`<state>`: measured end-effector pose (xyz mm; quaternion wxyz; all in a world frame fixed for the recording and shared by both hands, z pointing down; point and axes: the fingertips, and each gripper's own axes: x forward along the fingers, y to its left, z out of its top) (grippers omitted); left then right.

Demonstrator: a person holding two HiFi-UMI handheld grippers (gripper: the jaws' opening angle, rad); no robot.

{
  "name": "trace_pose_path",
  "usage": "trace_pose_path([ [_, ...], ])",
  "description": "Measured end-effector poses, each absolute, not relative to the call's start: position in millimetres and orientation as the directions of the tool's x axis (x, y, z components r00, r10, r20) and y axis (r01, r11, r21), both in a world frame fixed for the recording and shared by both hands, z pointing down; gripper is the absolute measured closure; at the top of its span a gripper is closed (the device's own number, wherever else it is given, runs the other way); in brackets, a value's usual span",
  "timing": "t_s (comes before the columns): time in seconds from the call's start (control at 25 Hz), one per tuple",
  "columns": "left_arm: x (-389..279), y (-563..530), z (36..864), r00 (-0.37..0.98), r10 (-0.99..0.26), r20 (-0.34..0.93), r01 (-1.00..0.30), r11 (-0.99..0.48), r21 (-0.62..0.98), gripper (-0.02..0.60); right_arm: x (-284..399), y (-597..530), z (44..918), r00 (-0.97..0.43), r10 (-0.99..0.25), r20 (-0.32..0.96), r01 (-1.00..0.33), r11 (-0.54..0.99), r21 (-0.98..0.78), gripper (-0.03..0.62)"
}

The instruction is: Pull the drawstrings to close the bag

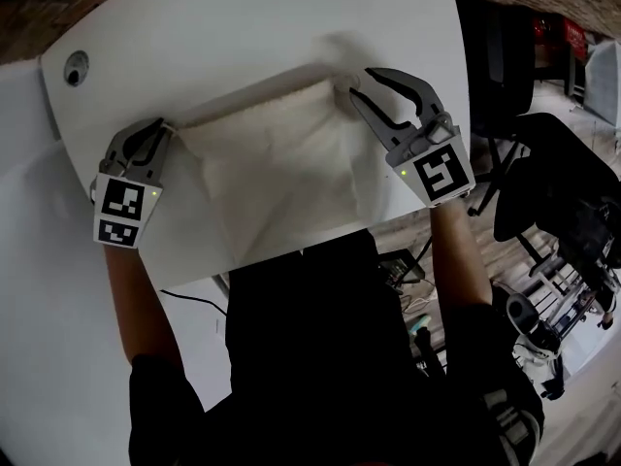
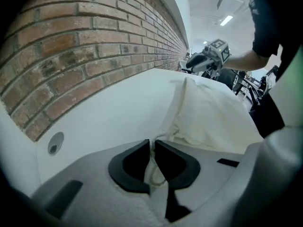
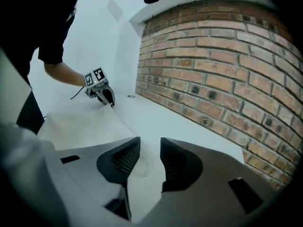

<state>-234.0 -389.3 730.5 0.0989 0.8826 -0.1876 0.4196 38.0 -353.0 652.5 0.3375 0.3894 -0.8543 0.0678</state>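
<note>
One grommet hole point(image 1: 76, 67) left of bag point(image 1: 281, 173); brick wall point(image 3: 227, 60) behind table point(image 1: 243, 27).

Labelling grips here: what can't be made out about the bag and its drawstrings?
- Bag contents: every view, the cloth covers them.
- Right drawstring: right gripper view, faint pale loop against the table, between the open right gripper jaws; contact unclear.
- Left drawstring end: left gripper view, hidden inside the shut left gripper.

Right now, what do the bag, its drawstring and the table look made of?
Bag: cream woven cloth, likely cotton or canvas, matte, softly creased. Drawstring: thin pale cord, probably cotton; it bends limply. Table: smooth white hard top, perhaps laminate; faint sheen.
</note>
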Motion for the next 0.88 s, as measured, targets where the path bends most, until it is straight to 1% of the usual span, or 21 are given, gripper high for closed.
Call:
trace_pose_path([
  [0.12,-233,-391,731,0.586,-0.237,0.775,-0.419,-0.907,0.039,0.535,42,-357,678,-0.464,-0.584,0.666,-0.674,0.72,0.162,0.455],
  [0.32,-232,-393,731,0.594,-0.242,0.768,-0.425,-0.904,0.043,0.535,50,-363,699,-0.471,-0.568,0.674,-0.666,0.73,0.15,0.454],
  [0.56,-233,-393,732,0.596,-0.244,0.765,-0.428,-0.902,0.046,0.535,51,-365,716,-0.47,-0.484,0.738,-0.625,0.773,0.109,0.457],
  [0.64,-234,-394,732,0.594,-0.249,0.765,-0.434,-0.9,0.044,0.535,49,-364,718,-0.485,-0.459,0.744,-0.631,0.773,0.065,0.471],
  [0.72,-235,-394,731,0.589,-0.263,0.764,-0.445,-0.895,0.035,0.535,51,-365,718,-0.495,-0.461,0.737,-0.674,0.739,0.01,0.517],
  [0.76,-235,-393,731,0.585,-0.27,0.765,-0.452,-0.891,0.031,0.535,54,-367,717,-0.484,-0.478,0.733,-0.701,0.713,0.001,0.587],
  [0.88,-235,-393,730,0.569,-0.294,0.768,-0.471,-0.882,0.012,0.535,66,-376,713,-0.419,-0.552,0.721,-0.767,0.64,0.044,0.588],
])
